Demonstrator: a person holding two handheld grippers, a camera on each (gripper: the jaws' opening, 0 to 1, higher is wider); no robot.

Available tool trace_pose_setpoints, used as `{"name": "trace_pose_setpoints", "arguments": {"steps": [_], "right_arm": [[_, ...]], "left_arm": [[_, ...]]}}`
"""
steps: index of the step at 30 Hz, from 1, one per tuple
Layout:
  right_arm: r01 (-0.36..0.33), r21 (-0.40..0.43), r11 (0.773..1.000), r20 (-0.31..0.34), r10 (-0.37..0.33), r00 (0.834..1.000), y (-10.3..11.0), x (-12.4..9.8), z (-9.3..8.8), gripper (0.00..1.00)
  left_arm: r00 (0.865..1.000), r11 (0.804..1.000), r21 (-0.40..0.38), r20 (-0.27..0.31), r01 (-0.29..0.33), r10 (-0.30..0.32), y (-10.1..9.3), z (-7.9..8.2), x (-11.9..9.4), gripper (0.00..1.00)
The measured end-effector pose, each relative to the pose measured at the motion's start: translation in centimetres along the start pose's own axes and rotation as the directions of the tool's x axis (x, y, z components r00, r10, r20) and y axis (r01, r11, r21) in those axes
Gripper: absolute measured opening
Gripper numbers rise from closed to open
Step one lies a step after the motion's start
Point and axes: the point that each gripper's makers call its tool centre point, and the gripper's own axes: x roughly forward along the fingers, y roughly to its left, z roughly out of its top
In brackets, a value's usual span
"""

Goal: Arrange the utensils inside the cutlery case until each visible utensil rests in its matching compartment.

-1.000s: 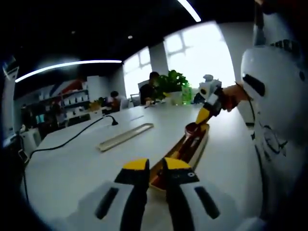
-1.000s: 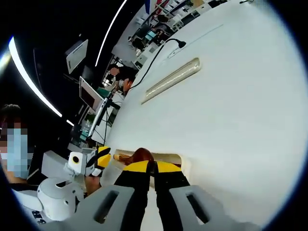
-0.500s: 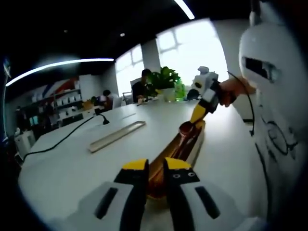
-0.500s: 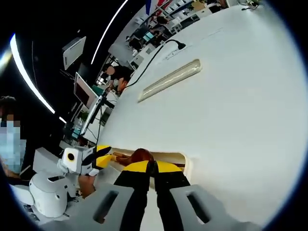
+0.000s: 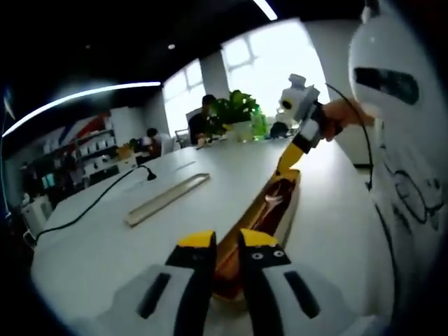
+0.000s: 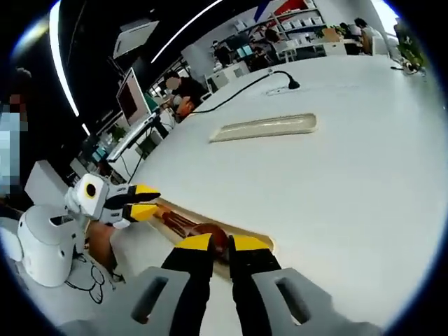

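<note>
Left claw [image 5: 225, 241] at bottom of view, jaws yellow-tipped, nearly together w/ a narrow gap, poised over near end of cutlery case [image 5: 290, 210]. Case is long, narrow, runs away across white tabletop [image 5: 105, 245]. Brown wooden utensils [image 5: 262, 210] lie lengthwise inside. Right claw [image 5: 288, 162] at far end of case, tip down into it; whether it grips anything: can't tell. Long pale lid [image 5: 168, 199] lies apart, left of case. Black cable [image 5: 91, 203] beyond it. People seated + plant [image 5: 234, 112] in bkgd.

Lighting: dim room; overexposed window [image 5: 273, 66] glares; ceiling light strips [image 5: 77, 101] streak. White counter [image 6: 336, 182] evenly bright, soft shadows. Quality: heavy fisheye bending at edges, slight blur throughout, background soft.
</note>
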Motion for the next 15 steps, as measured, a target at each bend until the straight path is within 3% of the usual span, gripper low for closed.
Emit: {"name": "trace_pose_setpoints", "arguments": {"steps": [7, 15], "right_arm": [[0.014, -0.091, 0.996, 0.078, -0.007, 0.997, -0.5, -1.2, 2.6, 0.07], [0.014, -0.161, 0.987, 0.174, 0.014, 0.985, -1.7, -3.1, 5.4, 0.07]], "left_arm": [[0.998, 0.998, -0.054, 0.057, 0.015, -0.012, 0.3, 1.7, -1.0, 0.15], [0.995, 0.997, -0.013, 0.059, -0.079, 0.080, 3.7, 3.7, -3.0, 0.15]]}}
